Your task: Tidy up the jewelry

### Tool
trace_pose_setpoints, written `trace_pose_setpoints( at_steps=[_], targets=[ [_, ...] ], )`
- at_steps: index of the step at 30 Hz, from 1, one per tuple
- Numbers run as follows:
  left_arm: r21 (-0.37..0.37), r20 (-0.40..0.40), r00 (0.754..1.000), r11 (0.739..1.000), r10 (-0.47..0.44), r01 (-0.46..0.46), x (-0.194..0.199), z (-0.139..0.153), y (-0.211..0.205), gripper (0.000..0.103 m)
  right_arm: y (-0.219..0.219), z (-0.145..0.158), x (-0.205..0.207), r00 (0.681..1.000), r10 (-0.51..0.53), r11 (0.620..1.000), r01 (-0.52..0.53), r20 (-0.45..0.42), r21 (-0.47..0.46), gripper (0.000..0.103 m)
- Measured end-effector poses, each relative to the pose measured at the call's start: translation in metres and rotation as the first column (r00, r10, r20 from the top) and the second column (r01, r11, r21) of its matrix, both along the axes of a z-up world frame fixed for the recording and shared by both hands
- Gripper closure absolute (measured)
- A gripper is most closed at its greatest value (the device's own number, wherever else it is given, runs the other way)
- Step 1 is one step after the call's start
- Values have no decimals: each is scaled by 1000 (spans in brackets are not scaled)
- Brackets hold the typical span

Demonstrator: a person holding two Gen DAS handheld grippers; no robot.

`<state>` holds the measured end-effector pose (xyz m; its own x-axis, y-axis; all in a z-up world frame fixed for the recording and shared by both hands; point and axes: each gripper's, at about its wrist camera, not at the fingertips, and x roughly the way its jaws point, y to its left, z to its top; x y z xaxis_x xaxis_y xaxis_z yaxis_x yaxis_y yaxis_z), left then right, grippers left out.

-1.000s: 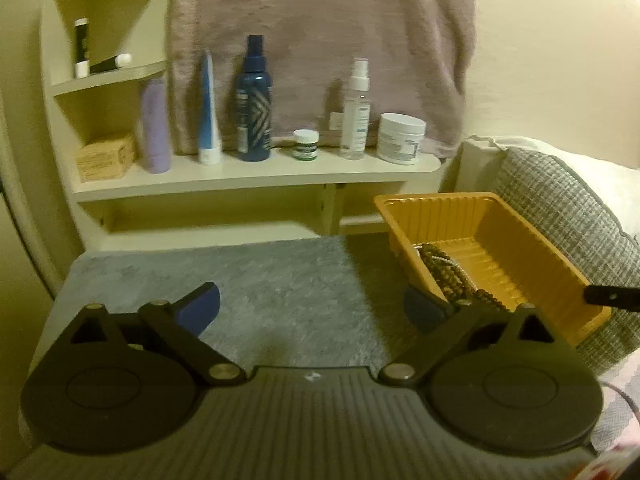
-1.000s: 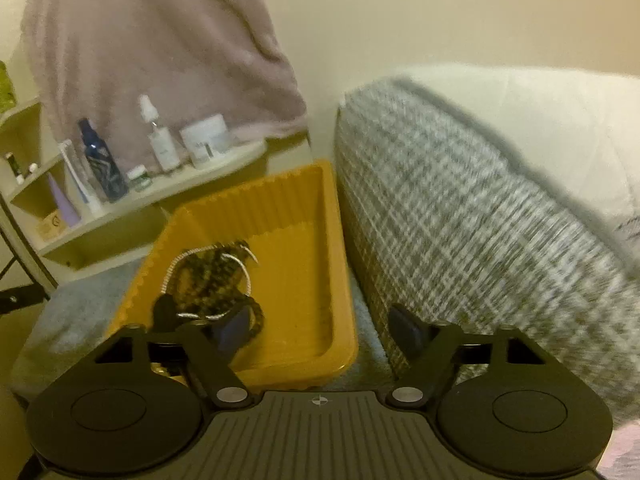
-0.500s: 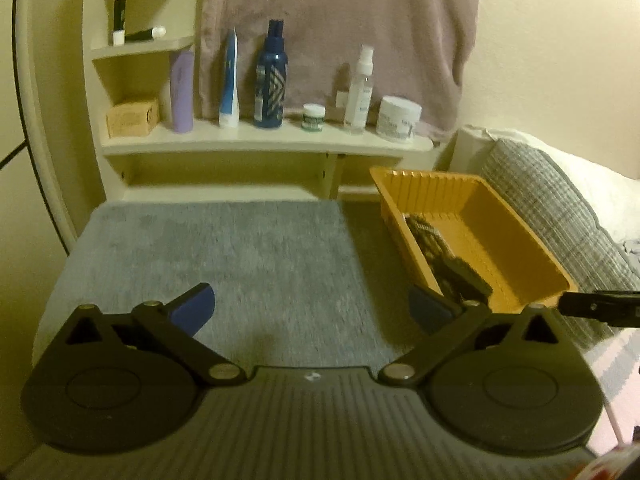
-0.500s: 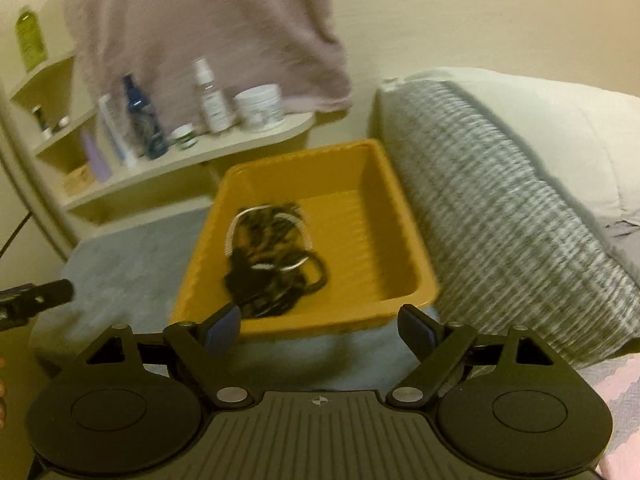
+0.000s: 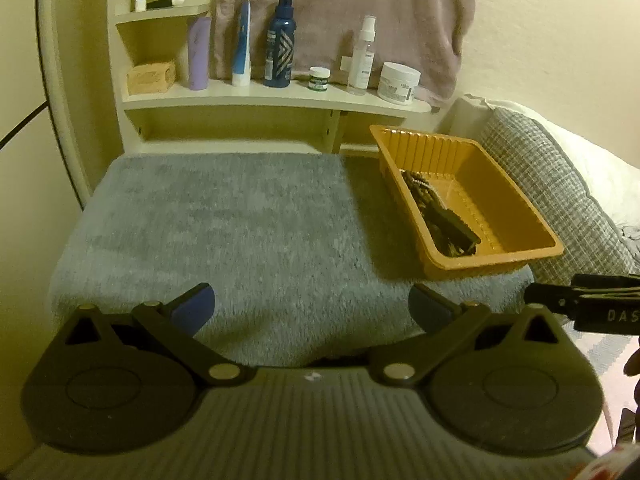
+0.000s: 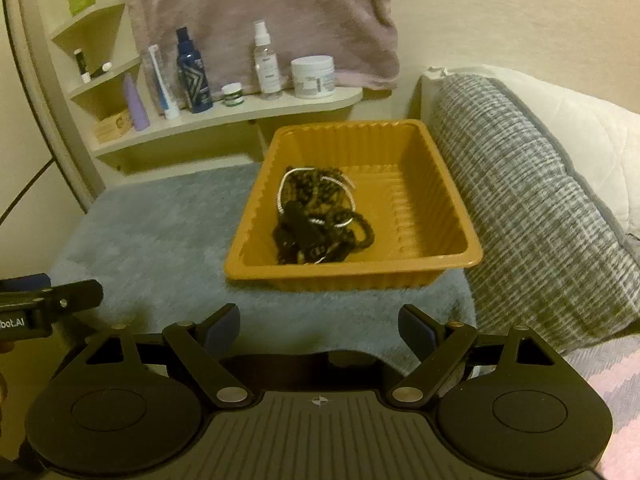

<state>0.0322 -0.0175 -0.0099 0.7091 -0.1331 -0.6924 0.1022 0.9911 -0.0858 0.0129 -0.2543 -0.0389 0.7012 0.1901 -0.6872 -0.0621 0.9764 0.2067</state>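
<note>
Jewelry (image 6: 320,220): one tangled heap in one orange tray (image 6: 436,268).
Our left claw (image 5: 311,308) and right claw (image 6: 319,326) gape empty; only the right view shows a silver chain (image 6: 288,184).

In the left wrist view the near wall of the orange tray (image 5: 496,258), ahead and right of the gripper, hides much of the jewelry pile (image 5: 440,216). In the right wrist view the pile's dark strands (image 6: 320,220) tangle too closely to tell pieces apart. Labels on the shelf bottles (image 6: 266,62) are too small to read.
</note>
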Motion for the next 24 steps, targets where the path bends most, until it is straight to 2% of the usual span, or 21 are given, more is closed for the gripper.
trace_pose_setpoints(
  at_steps=[7, 15, 24],
  targets=[
    [18, -16, 1000, 1000, -7, 8, -17, 0, -4, 1, 13, 2, -12, 1000, 13, 1000, -13, -2, 20, 17],
    [27, 10, 999, 998, 48, -48, -24, 6, 4, 1, 20, 11, -21, 1000, 17, 1000, -17, 22, 9, 17],
    [47, 42, 998, 997, 55, -57, -30, 12, 2, 1, 25, 18, -29, 999, 17, 1000, -17, 45, -8, 17]
  ],
)
